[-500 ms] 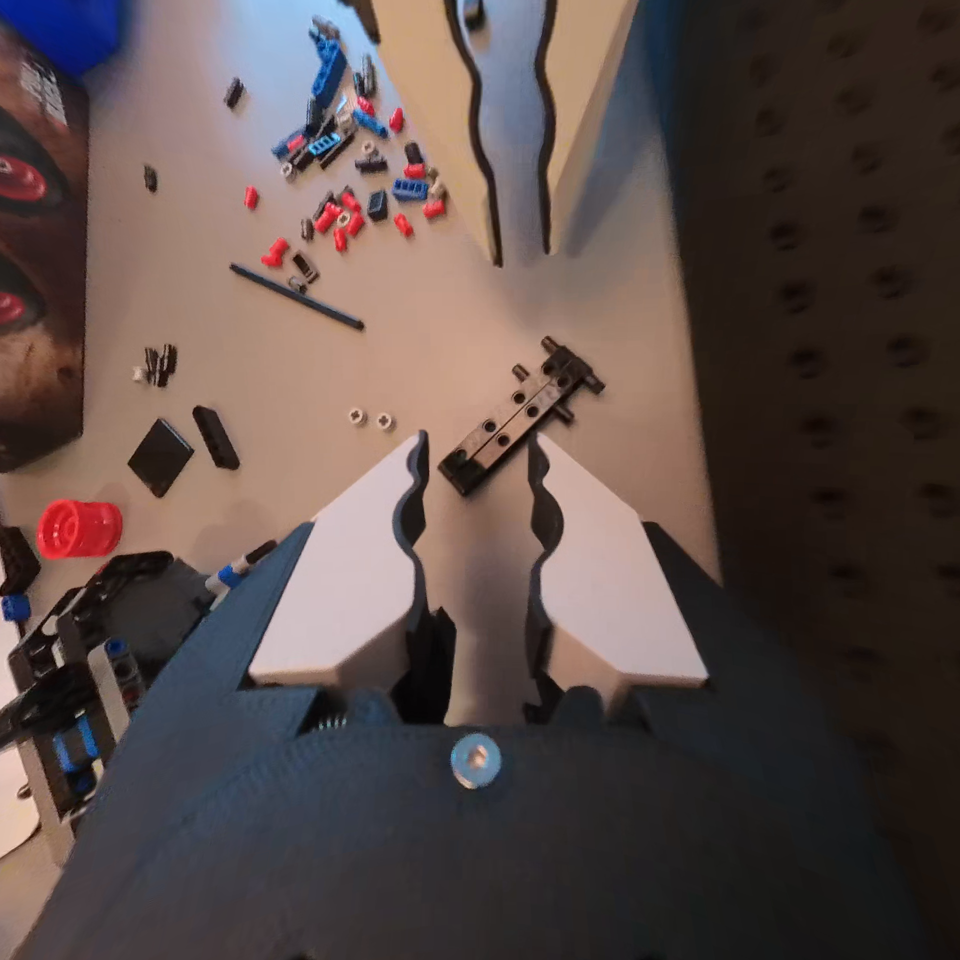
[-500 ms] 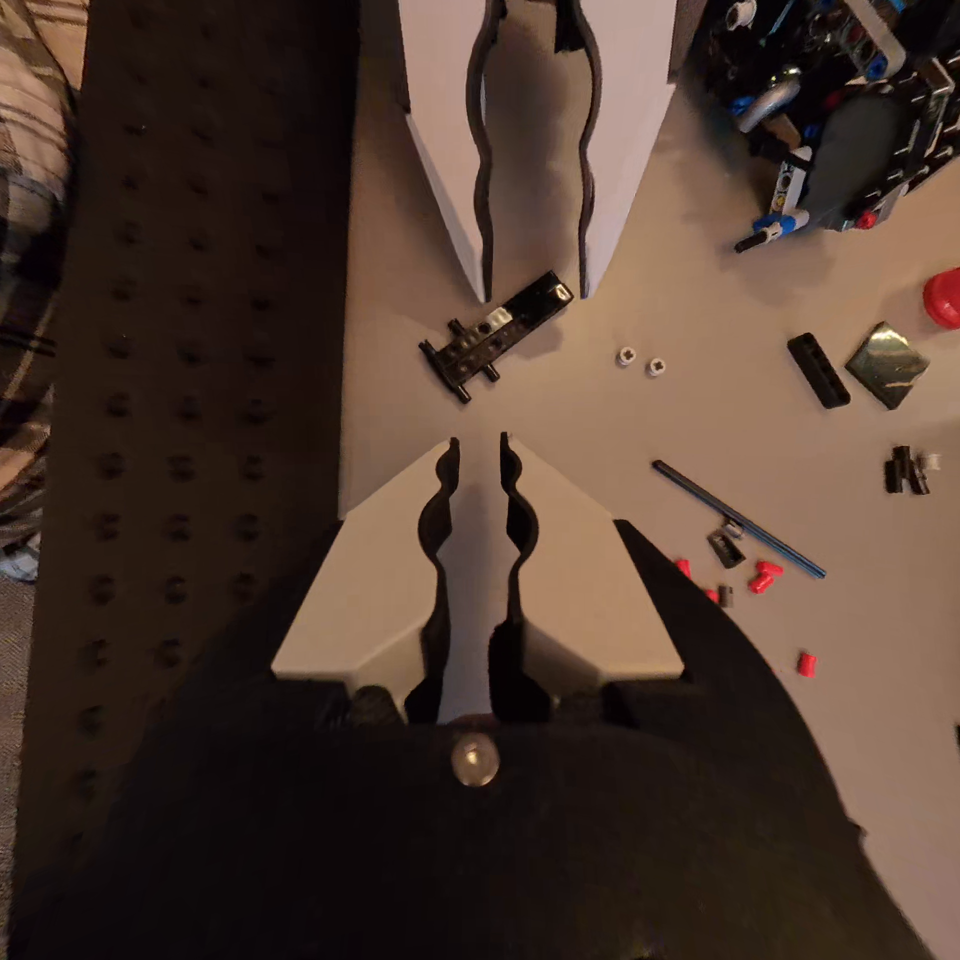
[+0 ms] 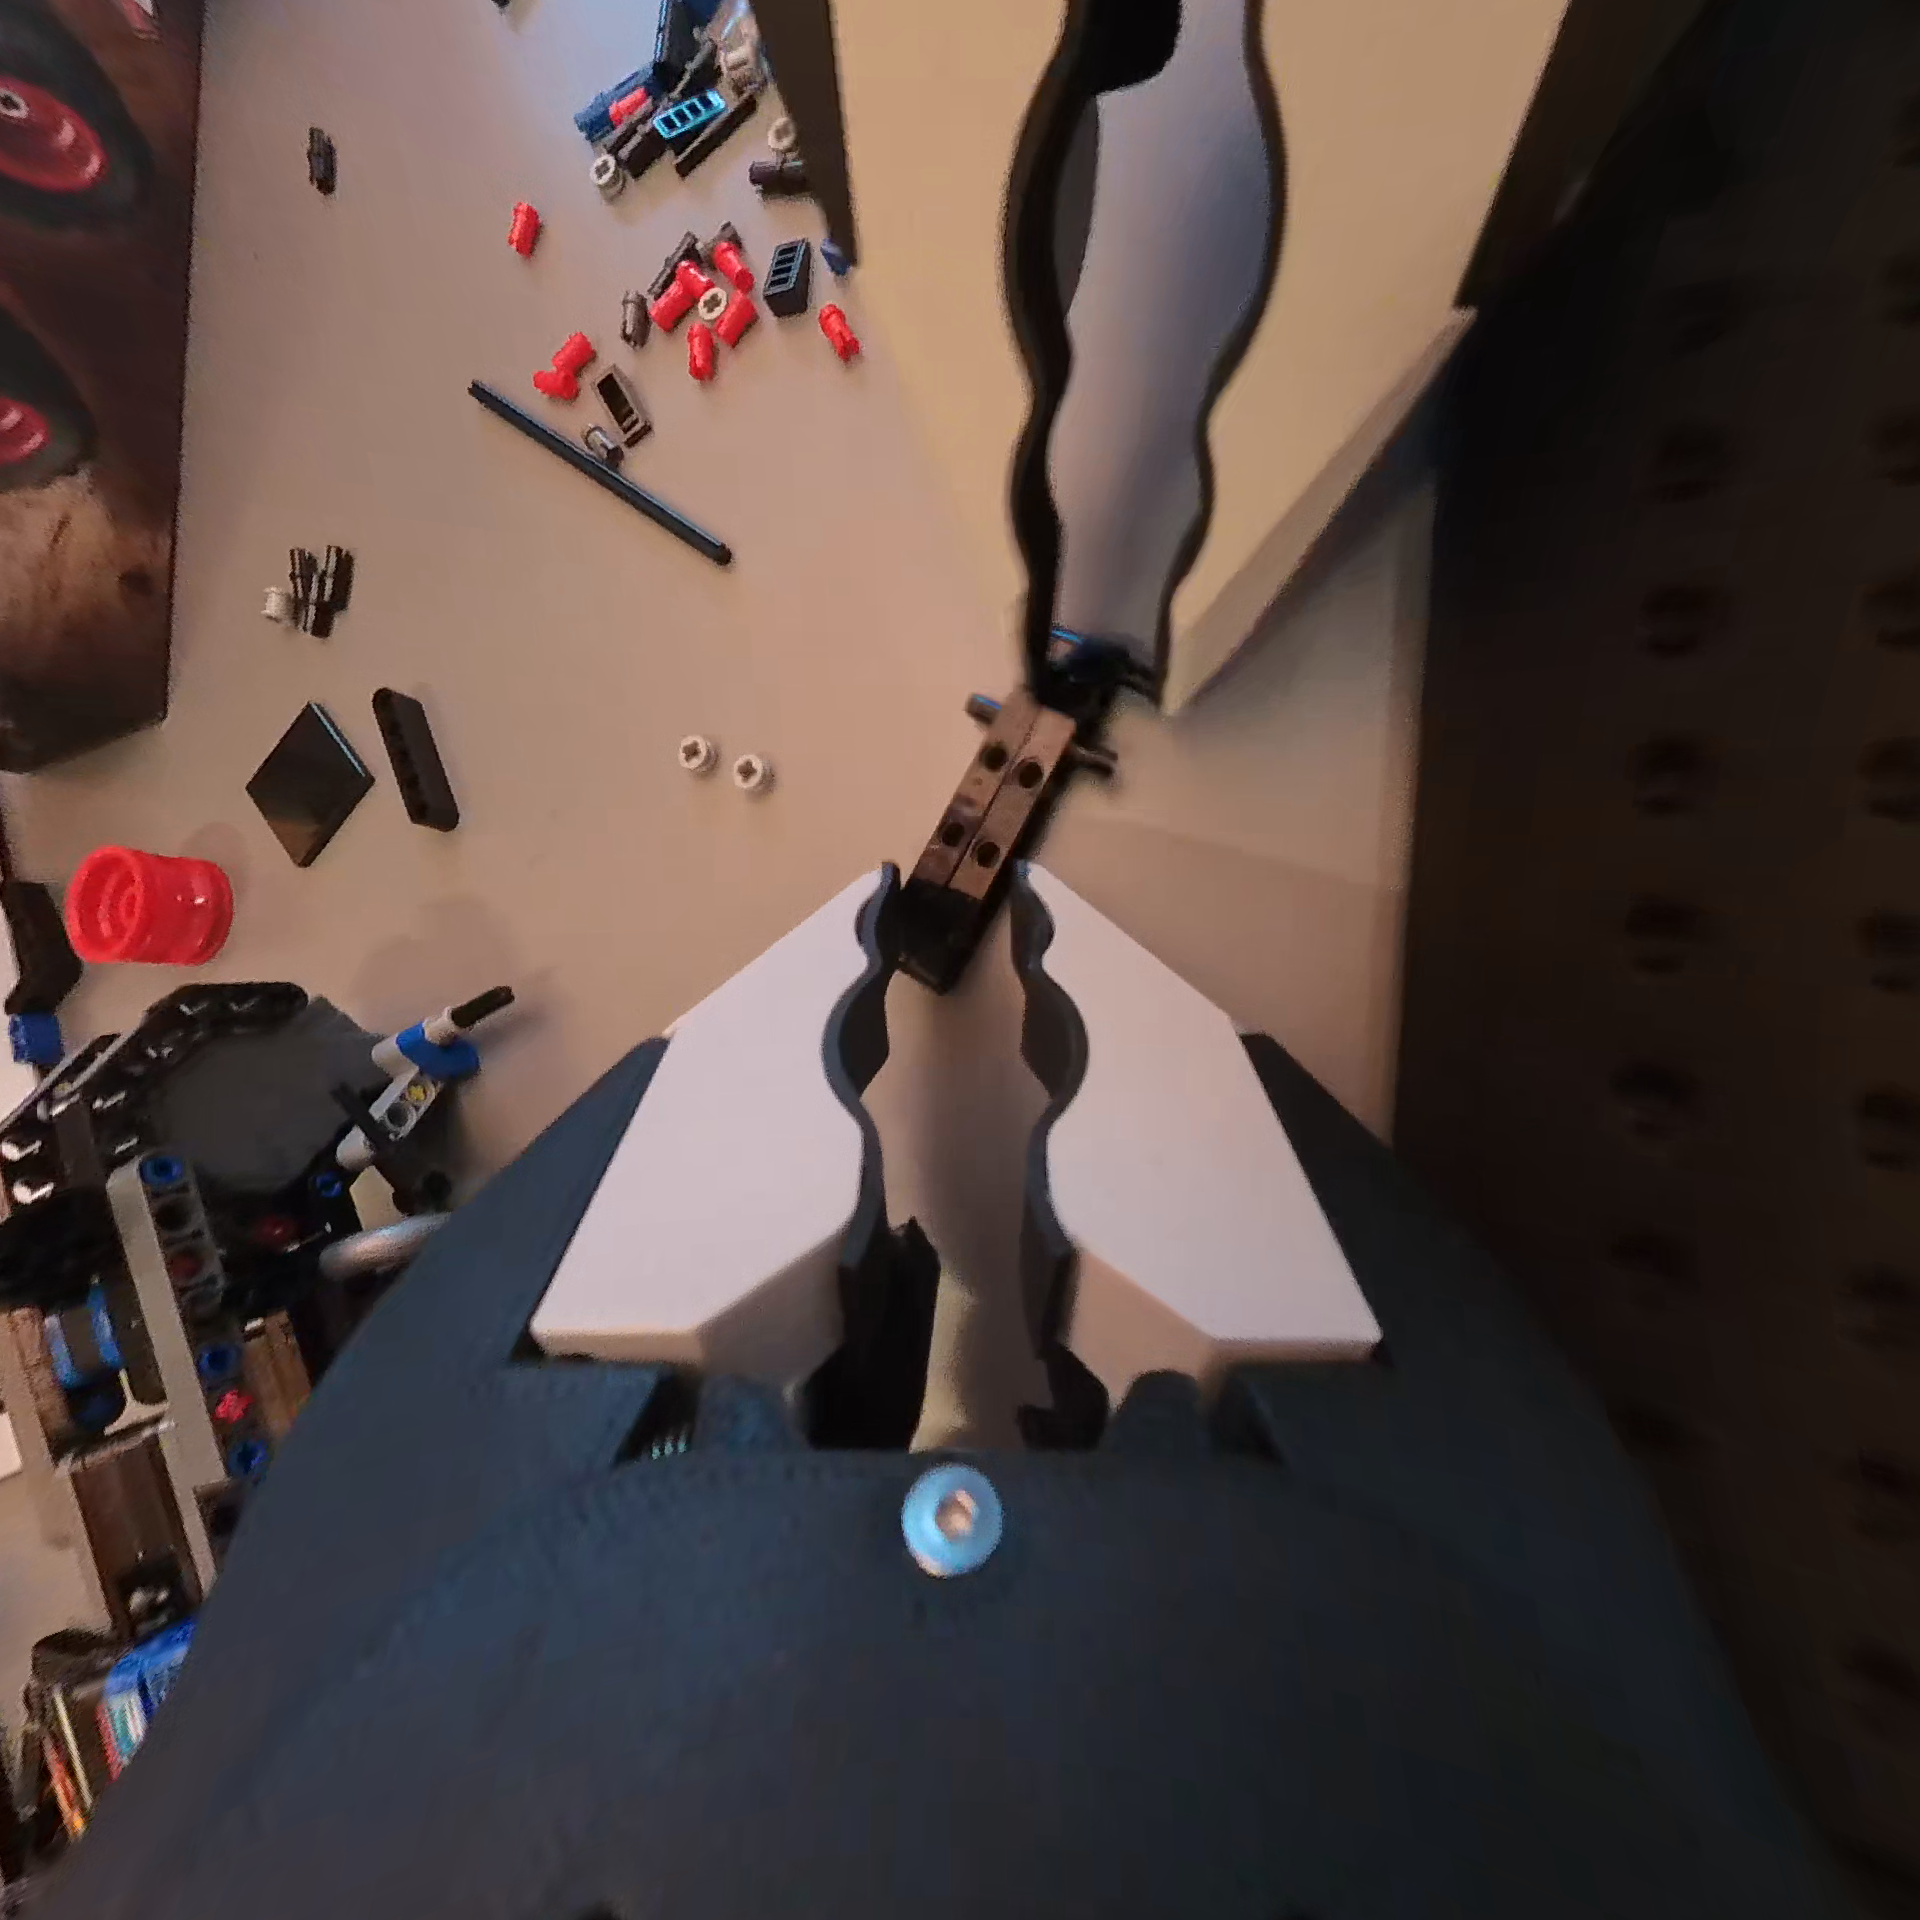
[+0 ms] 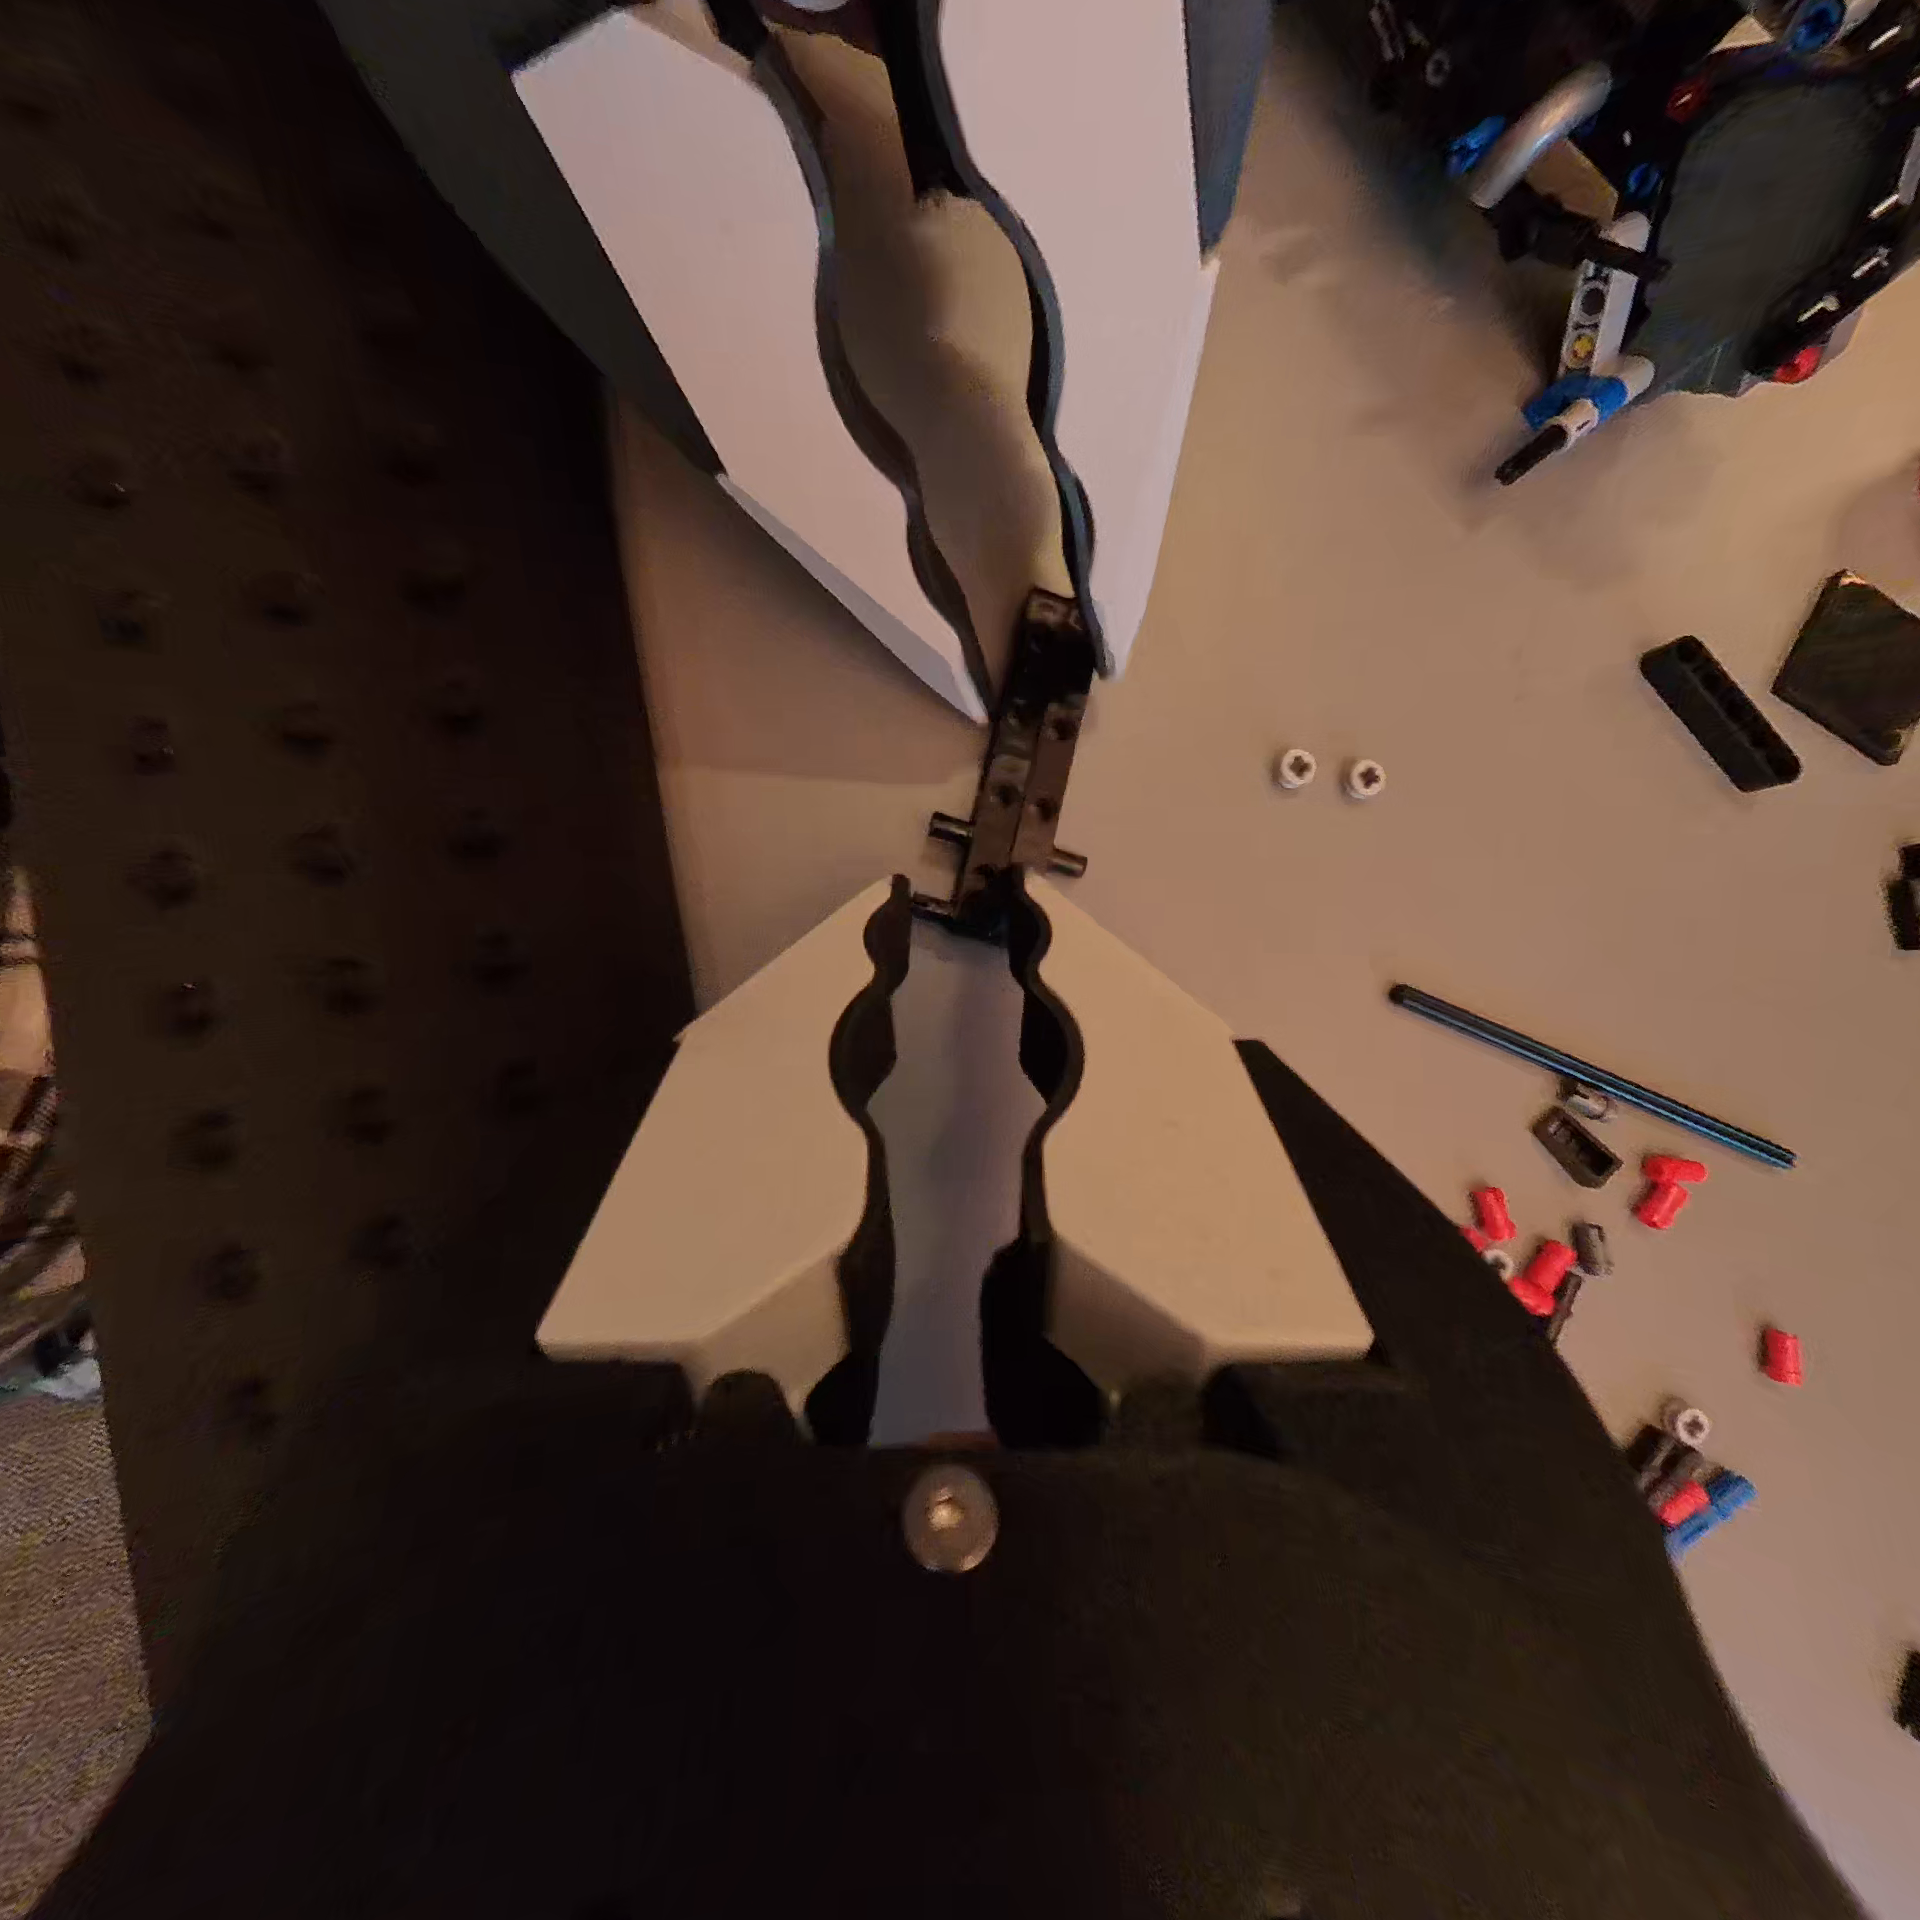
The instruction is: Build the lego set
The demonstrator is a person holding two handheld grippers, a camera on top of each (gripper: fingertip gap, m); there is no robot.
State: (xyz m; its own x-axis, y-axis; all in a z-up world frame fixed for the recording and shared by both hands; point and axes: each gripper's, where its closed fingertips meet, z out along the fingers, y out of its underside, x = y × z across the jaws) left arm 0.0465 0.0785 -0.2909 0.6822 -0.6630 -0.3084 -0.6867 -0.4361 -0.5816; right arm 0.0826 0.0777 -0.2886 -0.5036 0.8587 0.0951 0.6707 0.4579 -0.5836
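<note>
Black beam assembly: a short black studless beam piece with round holes and cross pins sticking out near one end; it spans the gap between your two grippers, one end at each.
Left gripper: your fingers are closed onto the plain end of the beam assembly; that end sits between the fingertips, with both pads against its sides.
Right gripper: your fingertips are drawn in around the pinned end, just past the cross pins; the gap equals the width of the part, and contact on both sides appears made.
Beam height: you cannot tell whether the part rests on the table or is lifted off it.
Writing and brands: none legible on the parts. A printed box with red wheel artwork lies far left of your left gripper; its print is not readable.
Two light grey bushes: on the table just left of your left fingertips, side by side.
Black axle rod: ahead and to the left, near loose red pins.
Red wheel hub: well to the left, on its side.
Partly built model: black frame with blue pins, ahead and right of your right gripper.
Dark studded mat: borders the table on your right gripper's left side.
</note>
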